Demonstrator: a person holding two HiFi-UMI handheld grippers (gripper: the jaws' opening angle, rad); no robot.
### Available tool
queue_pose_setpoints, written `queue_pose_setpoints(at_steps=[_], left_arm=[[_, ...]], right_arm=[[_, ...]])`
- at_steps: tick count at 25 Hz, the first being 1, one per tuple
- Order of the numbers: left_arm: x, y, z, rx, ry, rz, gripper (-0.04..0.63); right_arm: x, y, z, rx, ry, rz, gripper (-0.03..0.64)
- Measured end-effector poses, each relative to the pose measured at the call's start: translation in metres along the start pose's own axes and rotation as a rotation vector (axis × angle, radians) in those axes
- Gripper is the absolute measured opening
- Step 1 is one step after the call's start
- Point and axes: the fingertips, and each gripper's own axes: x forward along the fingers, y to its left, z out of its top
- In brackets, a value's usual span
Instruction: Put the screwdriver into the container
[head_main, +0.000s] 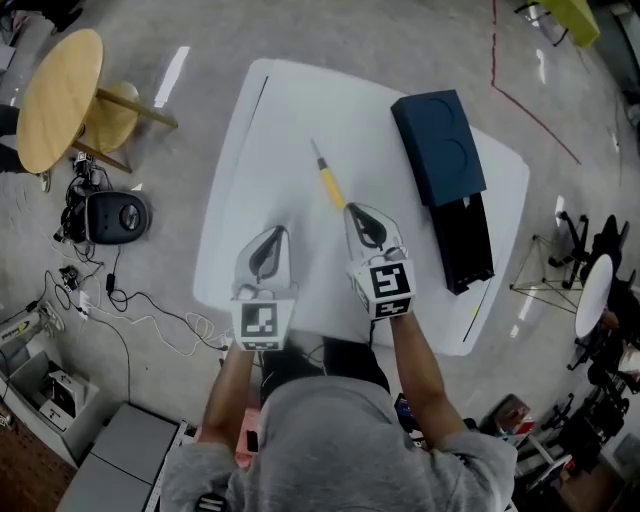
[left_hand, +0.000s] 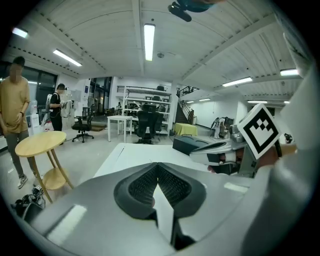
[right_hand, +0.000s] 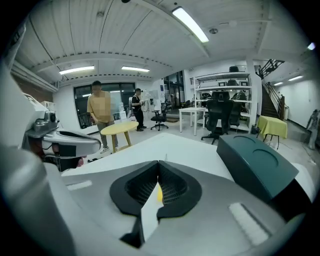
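Head view: screwdriver (head_main: 329, 184) lies on the table (head_main: 250, 150) at 11 o'clock off the right gripper (head_main: 358, 218), container (head_main: 438, 145) at 1 o'clock, so nothing is done yet. Left gripper view: left gripper (left_hand: 158, 172) pressed together, empty. Right gripper view: jaws together too, the yellow handle peeking through the gap, probably not pinched; pick-up and drop-in remain.

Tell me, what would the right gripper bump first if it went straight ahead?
The yellow-handled screwdriver with a thin metal shaft, lying on the white table just past the tip of the shut right gripper. It might skim over instead; its height above the table is hard to judge.
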Motion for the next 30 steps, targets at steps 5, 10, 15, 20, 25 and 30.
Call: queue_pose_setpoints(at_steps=[5, 10, 15, 20, 25, 30], left_arm=[[0.015, 0.006, -0.015, -0.018, 0.024, 0.019, 0.012], [0.026, 0.008, -0.025, -0.036, 0.043, 0.034, 0.012], [0.032, 0.006, -0.033, -0.043, 0.06, 0.041, 0.012], [0.034, 0.004, -0.039, -0.047, 0.072, 0.045, 0.012], [0.033, 0.003, -0.044, -0.05, 0.079, 0.047, 0.012], [0.03, 0.003, -0.045, -0.045, 0.085, 0.057, 0.012]], right_arm=[[0.025, -0.008, -0.014, 0.0, 0.038, 0.016, 0.005], [0.046, -0.008, -0.031, 0.003, 0.103, 0.047, 0.079], [0.064, -0.008, -0.055, 0.012, 0.197, 0.06, 0.17], [0.073, -0.007, -0.063, 0.001, 0.266, 0.063, 0.175], [0.077, -0.007, -0.068, -0.034, 0.318, 0.056, 0.14], [0.079, -0.008, -0.074, -0.081, 0.357, 0.04, 0.118]])
